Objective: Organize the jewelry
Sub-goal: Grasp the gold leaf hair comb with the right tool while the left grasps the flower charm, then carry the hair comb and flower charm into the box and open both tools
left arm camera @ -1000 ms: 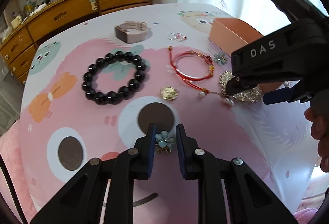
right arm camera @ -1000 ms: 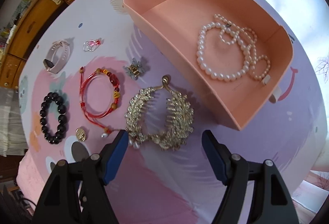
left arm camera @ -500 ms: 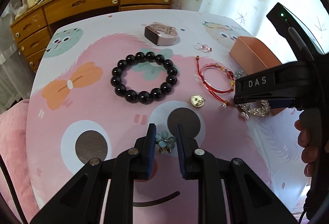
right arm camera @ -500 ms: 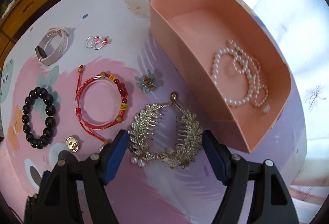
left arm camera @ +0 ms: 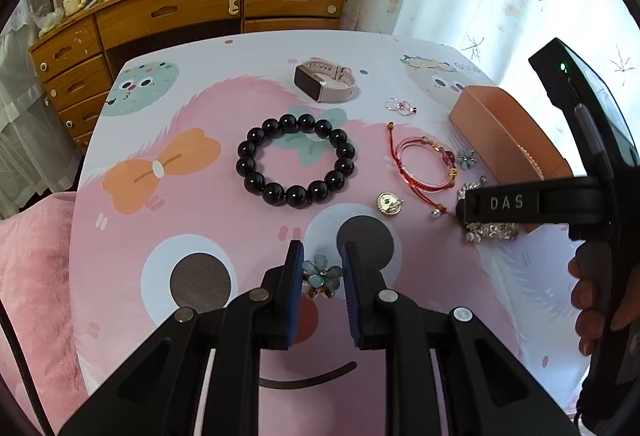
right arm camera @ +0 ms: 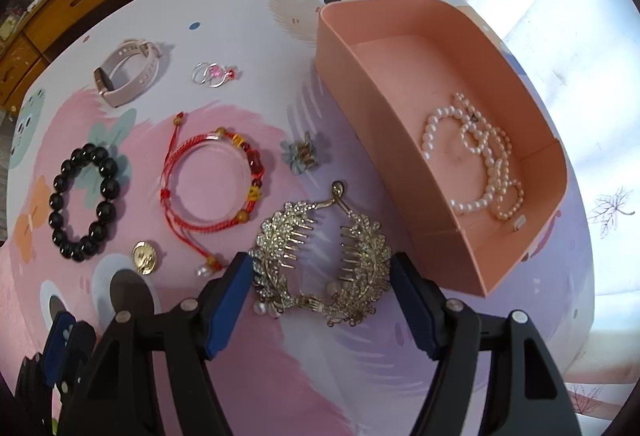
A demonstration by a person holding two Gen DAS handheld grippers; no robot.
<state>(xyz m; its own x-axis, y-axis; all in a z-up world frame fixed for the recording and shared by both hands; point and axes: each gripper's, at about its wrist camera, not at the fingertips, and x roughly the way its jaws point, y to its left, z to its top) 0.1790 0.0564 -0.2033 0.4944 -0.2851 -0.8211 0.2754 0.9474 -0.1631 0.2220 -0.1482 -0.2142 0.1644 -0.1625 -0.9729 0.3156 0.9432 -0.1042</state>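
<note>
Flower brooch (left arm camera: pixel 320 276) clamped in left gripper (left arm camera: pixel 320 268) jaws; right gripper (right arm camera: pixel 322 276) steeply downward, jaws closing around hair comb (right arm camera: pixel 320 256).

Left gripper (left arm camera: pixel 320 276), black plastic arms, blue ribbed pads, silver pivot screws, right gripper (right arm camera: pixel 322 288) alike, white "DAS" lettering, green indicator light

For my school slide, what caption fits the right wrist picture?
Right gripper closing around sparkly hair clip beside pink box.

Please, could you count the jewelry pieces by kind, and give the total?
Bracelets: 2, black bead bracelet, red cord bracelet
Flower clips: 2
Watch: 1
Ring cluster: 1
Gold charm: 1
Rhinestone hair comb: 1
Pearl necklace: 1
Total: 9
</note>
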